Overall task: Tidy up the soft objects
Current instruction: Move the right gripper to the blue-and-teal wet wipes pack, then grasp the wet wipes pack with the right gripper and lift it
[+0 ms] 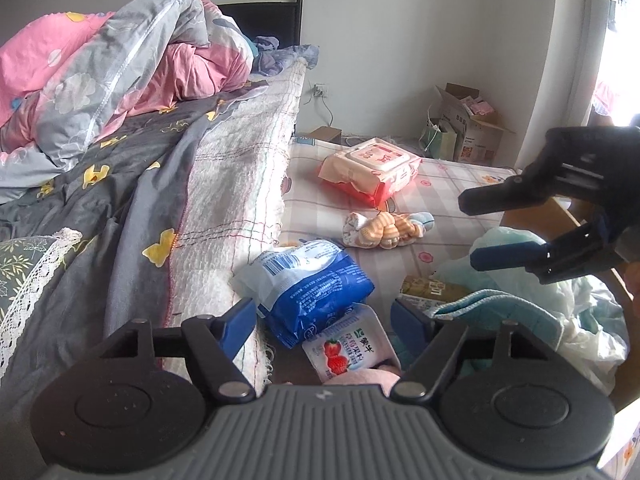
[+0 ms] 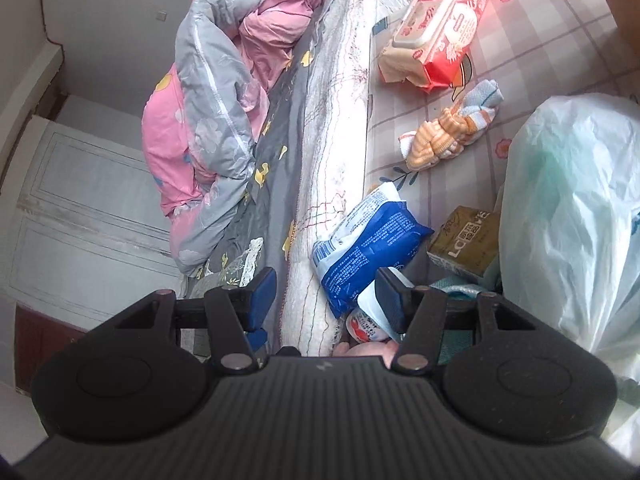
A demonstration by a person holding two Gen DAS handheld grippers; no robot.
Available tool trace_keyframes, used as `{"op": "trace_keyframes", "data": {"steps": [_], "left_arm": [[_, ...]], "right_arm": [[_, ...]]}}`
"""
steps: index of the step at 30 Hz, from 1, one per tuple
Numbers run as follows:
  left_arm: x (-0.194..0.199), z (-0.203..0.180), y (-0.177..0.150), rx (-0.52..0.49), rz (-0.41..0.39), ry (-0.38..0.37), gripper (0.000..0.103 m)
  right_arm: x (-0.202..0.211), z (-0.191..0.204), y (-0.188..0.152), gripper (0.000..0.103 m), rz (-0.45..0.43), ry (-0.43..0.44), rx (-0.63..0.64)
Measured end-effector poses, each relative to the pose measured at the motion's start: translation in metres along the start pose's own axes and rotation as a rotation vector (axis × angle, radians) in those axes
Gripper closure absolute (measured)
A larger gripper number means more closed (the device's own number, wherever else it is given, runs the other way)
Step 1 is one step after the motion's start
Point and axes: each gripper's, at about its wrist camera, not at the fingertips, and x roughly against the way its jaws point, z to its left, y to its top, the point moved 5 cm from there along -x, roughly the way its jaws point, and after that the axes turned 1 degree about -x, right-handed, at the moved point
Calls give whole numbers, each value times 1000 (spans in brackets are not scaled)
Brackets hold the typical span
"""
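Observation:
A bundle of small orange-striped and blue socks point(image 1: 384, 228) lies on the checked low mattress point(image 1: 460, 184); it also shows in the right wrist view point(image 2: 448, 136). A blue and white soft pack point(image 1: 312, 284) leans against the bed's side point(image 2: 364, 248). A pink wipes pack point(image 1: 372, 168) lies further back point(image 2: 436, 24). My left gripper point(image 1: 324, 320) is open and empty, just above the blue pack and a strawberry carton point(image 1: 348, 352). My right gripper point(image 1: 468, 232) is open and empty, hovering at the right; in its own view point(image 2: 326, 296) it is over the blue pack's edge.
A tall bed with a grey sheet point(image 1: 120, 184) and a pink-grey duvet point(image 1: 120, 64) fills the left. A pale plastic bag point(image 2: 576, 208), a brown drink box point(image 2: 468, 240) and a teal cloth point(image 1: 496, 308) lie at the right. Cardboard boxes point(image 1: 468, 124) stand by the far wall.

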Motion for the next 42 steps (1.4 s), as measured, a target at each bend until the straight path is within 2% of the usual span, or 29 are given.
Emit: {"op": "trace_keyframes", "data": {"steps": [6, 7, 10, 13, 16, 23, 26, 31, 35, 42], "left_arm": [[-27, 21, 24, 29, 21, 49, 47], [-32, 25, 28, 46, 33, 50, 51], [-56, 44, 37, 159, 112, 21, 55], [-75, 57, 36, 250, 199, -21, 54], [-89, 63, 29, 337, 279, -84, 45], [-103, 64, 18, 407, 348, -104, 39], [-109, 62, 16, 427, 358, -108, 33], [-121, 58, 17, 465, 357, -133, 32], [-118, 54, 23, 477, 302, -178, 33], [-107, 27, 48, 410, 191, -251, 32]], "right_arm": [[-38, -3, 7, 46, 82, 3, -74], [-45, -3, 8, 45, 97, 1, -90], [-66, -6, 12, 43, 136, -15, -142], [-83, -11, 16, 42, 148, -37, -182], [-96, -17, 20, 42, 159, -55, -208], [-118, -22, 41, 42, 132, -97, -196], [-127, -26, 51, 42, 108, -114, -178], [-149, -41, 58, 42, 131, -128, -199], [-150, -47, 62, 43, 131, -106, -216], [-144, -63, 76, 42, 115, -73, -293]]}}
